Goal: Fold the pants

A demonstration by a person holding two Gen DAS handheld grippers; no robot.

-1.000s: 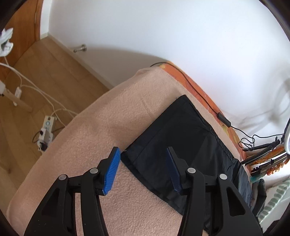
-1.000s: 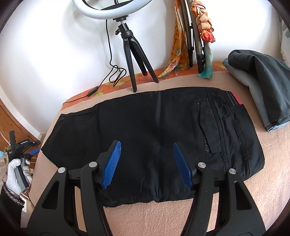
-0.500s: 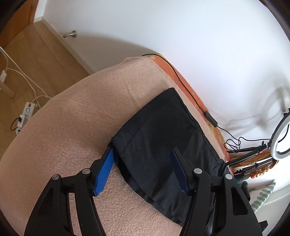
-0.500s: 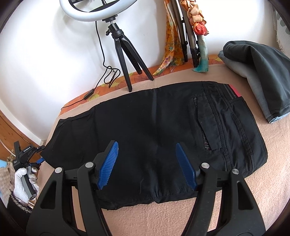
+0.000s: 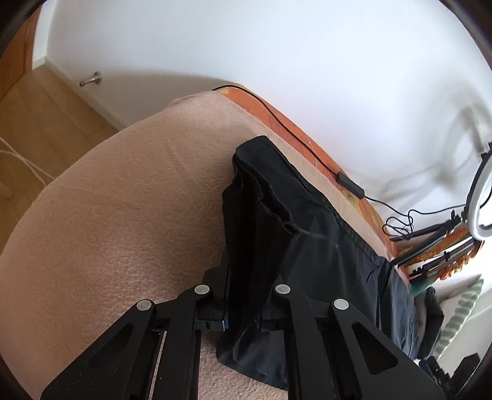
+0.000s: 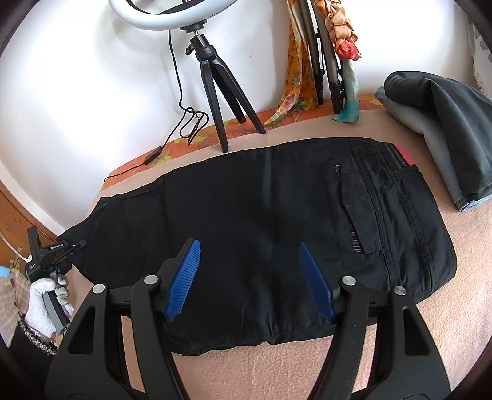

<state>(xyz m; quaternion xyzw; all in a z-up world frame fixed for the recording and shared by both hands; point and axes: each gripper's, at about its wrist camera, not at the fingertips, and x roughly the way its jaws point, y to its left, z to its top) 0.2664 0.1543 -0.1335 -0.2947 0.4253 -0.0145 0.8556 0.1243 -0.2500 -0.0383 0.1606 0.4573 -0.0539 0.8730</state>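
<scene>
- Left claw (image 5: 243,310) is pressed together on the leg-end hem of the black pants (image 6: 261,234), the cloth bunched and lifted between its fingers so that it rises in a steep fold
- Right claw (image 6: 249,278) hangs spread wide above the near edge of the pants, its blue ribbed fingers (image 6: 184,278) apart and holding nothing; whether they touch the cloth I cannot tell
- Pants lie lengthwise across a bed covered by a peach blanket (image 6: 446,323), waistband and pockets toward the right end, leg ends toward the left where the other claw has them
- From the right wrist view, a white-gloved hand (image 6: 43,303) grips the handle of that left tool at the bed's left edge, its tip at the pant hem
- Ring light (image 6: 160,14) on a small black tripod (image 6: 221,92) stands behind the pants by the white wall, its cable (image 6: 181,101) trailing over an orange flowered sheet (image 6: 240,126) at the bed's far edge
- Grey folded garments (image 6: 439,123) are piled at the far right, just beside the waistband end and apart from it
- Patterned scarves (image 6: 301,67) hang by the wall to the right of the tripod
- Wooden floor (image 5: 46,123) shows beyond the bed's end in the left wrist view
</scene>
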